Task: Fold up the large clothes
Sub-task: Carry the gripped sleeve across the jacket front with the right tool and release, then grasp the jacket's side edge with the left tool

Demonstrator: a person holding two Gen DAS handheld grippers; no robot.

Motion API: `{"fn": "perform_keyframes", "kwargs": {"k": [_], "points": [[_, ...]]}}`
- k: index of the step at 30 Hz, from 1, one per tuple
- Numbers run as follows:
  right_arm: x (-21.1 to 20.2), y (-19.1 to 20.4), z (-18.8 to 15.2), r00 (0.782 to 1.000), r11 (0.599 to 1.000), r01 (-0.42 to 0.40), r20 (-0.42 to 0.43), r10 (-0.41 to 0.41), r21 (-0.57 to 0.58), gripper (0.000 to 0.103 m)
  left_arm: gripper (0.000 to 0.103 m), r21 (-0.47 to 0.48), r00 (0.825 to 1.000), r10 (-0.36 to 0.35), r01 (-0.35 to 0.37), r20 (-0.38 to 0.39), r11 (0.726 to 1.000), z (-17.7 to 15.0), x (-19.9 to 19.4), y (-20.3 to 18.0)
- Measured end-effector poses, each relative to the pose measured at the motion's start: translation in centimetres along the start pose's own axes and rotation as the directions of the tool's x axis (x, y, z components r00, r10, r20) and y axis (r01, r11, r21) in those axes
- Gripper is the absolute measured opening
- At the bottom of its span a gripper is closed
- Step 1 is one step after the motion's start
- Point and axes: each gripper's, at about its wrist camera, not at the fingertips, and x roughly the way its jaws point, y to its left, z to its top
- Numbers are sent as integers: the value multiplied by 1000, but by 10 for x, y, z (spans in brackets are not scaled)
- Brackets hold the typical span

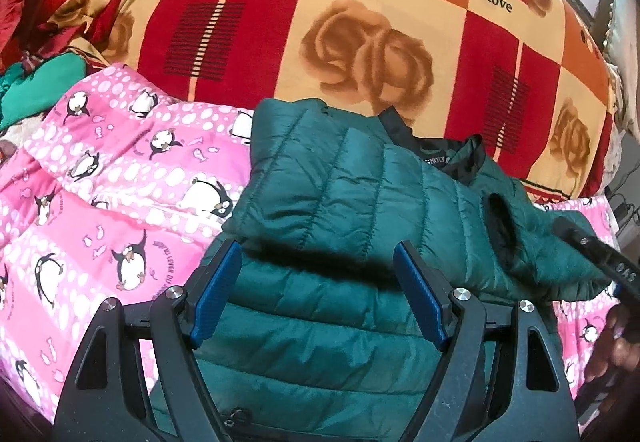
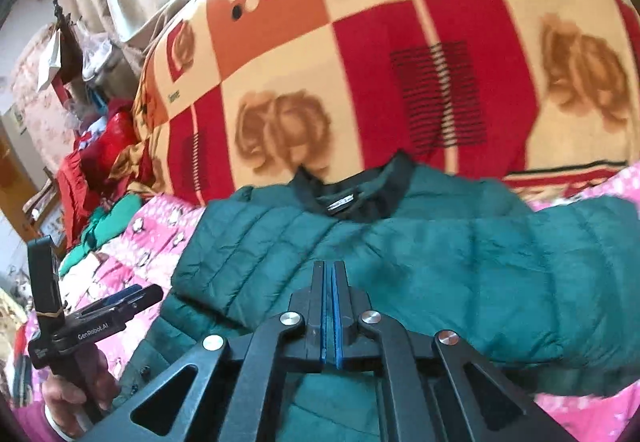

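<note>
Jacket [image 1: 340,202] lies crosswise on the bed [image 1: 360,22], collar away, beneath both grippers: left gripper [image 1: 320,306] jaws wide and empty, right gripper [image 2: 330,318] jaws shut on nothing.

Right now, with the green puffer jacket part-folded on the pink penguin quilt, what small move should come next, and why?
Probably bring the open left gripper down onto the jacket edge beneath it and close. The right gripper is shut on nothing, and the right sleeve lies unfolded, out to the side.

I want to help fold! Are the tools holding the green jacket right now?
No. The left tool is open above the green jacket, and the right tool is shut with nothing between its blue pads.
</note>
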Motion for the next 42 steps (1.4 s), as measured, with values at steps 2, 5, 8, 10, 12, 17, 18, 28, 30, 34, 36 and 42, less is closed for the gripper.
{"fn": "perform_keyframes", "kwargs": {"k": [2, 5, 8, 10, 12, 17, 18, 28, 30, 34, 36, 42], "points": [[12, 4, -3, 1000, 1000, -3, -25, 3, 4, 2, 79, -6, 1000, -3, 3, -3, 1000, 0, 1, 2], [19, 0, -6, 998, 998, -34, -48, 36, 44, 2, 79, -8, 999, -40, 40, -9, 999, 1, 0, 1], [9, -8, -6, 999, 998, -3, -42, 6, 58, 3, 79, -9, 994, -109, 109, -27, 994, 2, 1, -9], [-5, -17, -5, 999, 998, 32, -29, -30, 54, 11, 79, -25, 979, -195, 194, -56, 981, 4, 3, -25], [-22, -28, -5, 998, 996, 58, -3, -58, 67, 54, 83, -30, 960, -267, 265, -86, 964, 6, 7, -43], [-67, -66, -8, 994, 987, 83, 59, -91, 135, 65, 87, 22, 909, -384, 392, -163, 920, 10, 26, -110], [-74, -74, -10, 993, 985, 90, 62, -100, 144, 65, 87, 43, 900, -396, 410, -183, 911, 11, 32, -125], [-111, -157, -40, 984, 944, 151, 51, -173, 295, 65, 87, 97, 879, -352, 400, -321, 911, 1, 106, -215], [-112, -166, -45, 983, 938, 154, 50, -178, 310, 65, 87, 114, 884, -328, 383, -333, 917, -3, 116, -225], [-112, -181, -52, 981, 923, 161, 42, -187, 349, 65, 38, 125, 886, -343, 396, -313, 910, -8, 122, -236], [-113, -185, -53, 980, 918, 165, 42, -193, 360, 65, 23, 116, 876, -338, 397, -345, 910, -8, 127, -237], [-125, -188, -52, 972, 909, 173, 83, -219, 380, 65, 17, 138, 925, -317, 349, -208, 927, 14, 89, -212]]}}
